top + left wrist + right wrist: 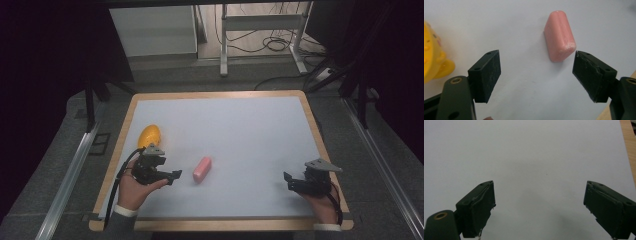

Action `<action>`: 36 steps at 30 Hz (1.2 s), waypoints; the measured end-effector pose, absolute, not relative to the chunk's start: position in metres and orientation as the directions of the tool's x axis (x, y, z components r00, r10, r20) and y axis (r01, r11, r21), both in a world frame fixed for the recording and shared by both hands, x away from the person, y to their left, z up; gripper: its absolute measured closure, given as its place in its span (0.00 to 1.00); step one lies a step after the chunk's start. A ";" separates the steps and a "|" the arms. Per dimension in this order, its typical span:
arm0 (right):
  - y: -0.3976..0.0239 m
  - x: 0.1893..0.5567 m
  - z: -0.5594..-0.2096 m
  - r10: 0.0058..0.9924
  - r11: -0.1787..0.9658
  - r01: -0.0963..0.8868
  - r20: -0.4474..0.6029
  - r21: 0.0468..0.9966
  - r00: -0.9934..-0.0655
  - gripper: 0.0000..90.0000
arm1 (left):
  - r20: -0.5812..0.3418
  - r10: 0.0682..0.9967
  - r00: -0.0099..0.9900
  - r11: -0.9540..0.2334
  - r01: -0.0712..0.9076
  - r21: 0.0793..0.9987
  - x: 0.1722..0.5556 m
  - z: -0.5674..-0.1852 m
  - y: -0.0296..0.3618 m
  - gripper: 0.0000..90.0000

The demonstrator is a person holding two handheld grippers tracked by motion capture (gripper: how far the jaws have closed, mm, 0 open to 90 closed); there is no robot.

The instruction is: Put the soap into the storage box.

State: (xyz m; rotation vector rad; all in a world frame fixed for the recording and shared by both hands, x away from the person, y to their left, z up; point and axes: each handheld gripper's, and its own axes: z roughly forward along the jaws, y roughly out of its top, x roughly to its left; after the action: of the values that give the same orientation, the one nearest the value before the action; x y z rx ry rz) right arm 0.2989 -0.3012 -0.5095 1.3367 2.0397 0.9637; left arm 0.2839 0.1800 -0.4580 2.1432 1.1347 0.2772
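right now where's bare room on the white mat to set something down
Most of the white mat is bare: the whole far half up to the wooden rim, and the wide stretch between the pink block and the right gripper. It is crowded only at the near left, where the left gripper, the yellow toy and the pink block sit close together.
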 end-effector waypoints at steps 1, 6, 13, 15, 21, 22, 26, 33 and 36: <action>-0.301 0.299 -0.510 0.923 0.262 0.559 -0.036 0.787 -0.382 0.11 | -0.122 0.792 0.598 -0.387 0.647 0.657 0.285 -0.458 0.178 0.26; -0.302 0.299 -0.510 0.923 0.263 0.557 -0.038 0.787 -0.383 0.11 | -0.121 0.781 0.613 -0.404 0.642 0.651 0.289 -0.458 0.167 0.26; -0.302 0.299 -0.510 0.924 0.265 0.558 -0.041 0.786 -0.380 0.11 | -0.129 0.766 0.630 -0.419 0.641 0.643 0.294 -0.461 0.153 0.25; -0.301 0.299 -0.510 0.925 0.267 0.561 -0.045 0.784 -0.377 0.11 | -0.131 0.763 0.633 -0.419 0.639 0.645 0.295 -0.461 0.150 0.25; -0.301 0.299 -0.511 0.924 0.271 0.559 -0.050 0.783 -0.379 0.11 | -0.115 0.759 0.641 -0.441 0.636 0.633 0.300 -0.463 0.141 0.24; -0.301 0.299 -0.511 0.924 0.271 0.560 -0.049 0.783 -0.378 0.11 | -0.117 0.758 0.641 -0.439 0.636 0.635 0.300 -0.463 0.140 0.24; -0.301 0.300 -0.512 0.926 0.269 0.563 -0.049 0.781 -0.375 0.11 | -0.119 0.756 0.643 -0.444 0.638 0.629 0.302 -0.464 0.135 0.24; -0.301 0.299 -0.509 0.924 0.272 0.555 -0.052 0.786 -0.378 0.11 | -0.121 0.747 0.653 -0.459 0.639 0.617 0.305 -0.468 0.125 0.24; -0.302 0.298 -0.508 0.926 0.265 0.552 -0.050 0.791 -0.374 0.11 | -0.122 0.747 0.654 -0.461 0.641 0.614 0.307 -0.468 0.121 0.24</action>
State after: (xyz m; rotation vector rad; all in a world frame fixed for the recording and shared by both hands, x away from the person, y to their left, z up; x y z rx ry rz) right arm 0.2980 -0.3020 -0.5080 1.3313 2.0257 0.9537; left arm 0.3074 0.1213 -0.4682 2.2338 1.0711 0.2164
